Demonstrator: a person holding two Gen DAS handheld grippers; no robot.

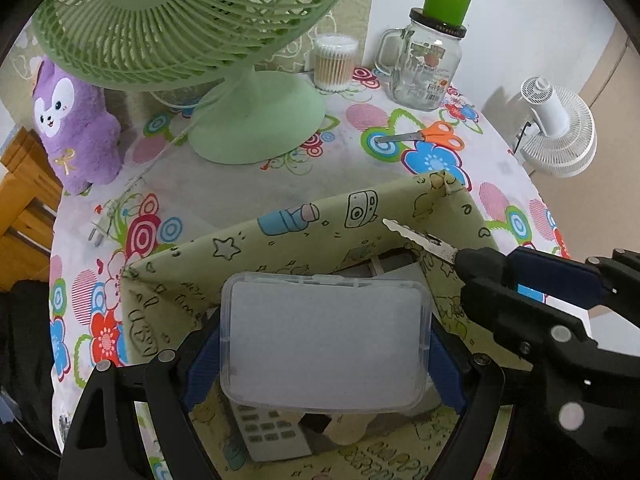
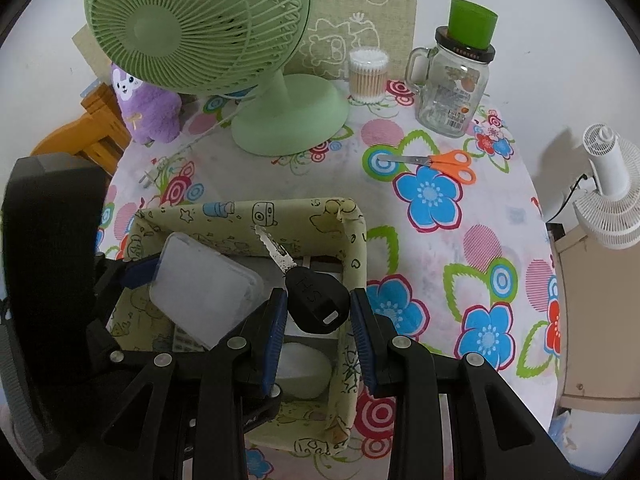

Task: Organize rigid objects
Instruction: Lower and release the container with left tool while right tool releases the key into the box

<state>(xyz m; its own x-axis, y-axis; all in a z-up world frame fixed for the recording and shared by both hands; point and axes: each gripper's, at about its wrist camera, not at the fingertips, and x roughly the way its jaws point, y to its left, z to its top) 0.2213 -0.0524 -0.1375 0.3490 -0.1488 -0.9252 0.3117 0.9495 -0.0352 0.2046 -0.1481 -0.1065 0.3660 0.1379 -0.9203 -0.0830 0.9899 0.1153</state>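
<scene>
two fans (image 2: 208,40) (image 2: 612,208), one key (image 2: 312,292), one scissors (image 2: 436,164), one jar (image 2: 452,92).

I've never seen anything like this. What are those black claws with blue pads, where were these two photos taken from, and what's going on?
The claws are hand-held grippers, one per hand, each carrying a wide-angle camera; each photo looks along one gripper's fingers. The left gripper clamps a clear plastic case over a patterned fabric box. The right gripper has a black-headed key between its fingers. On the flowered tablecloth stand a green fan, a glass jar, cotton swabs, orange scissors and a purple plush.
</scene>
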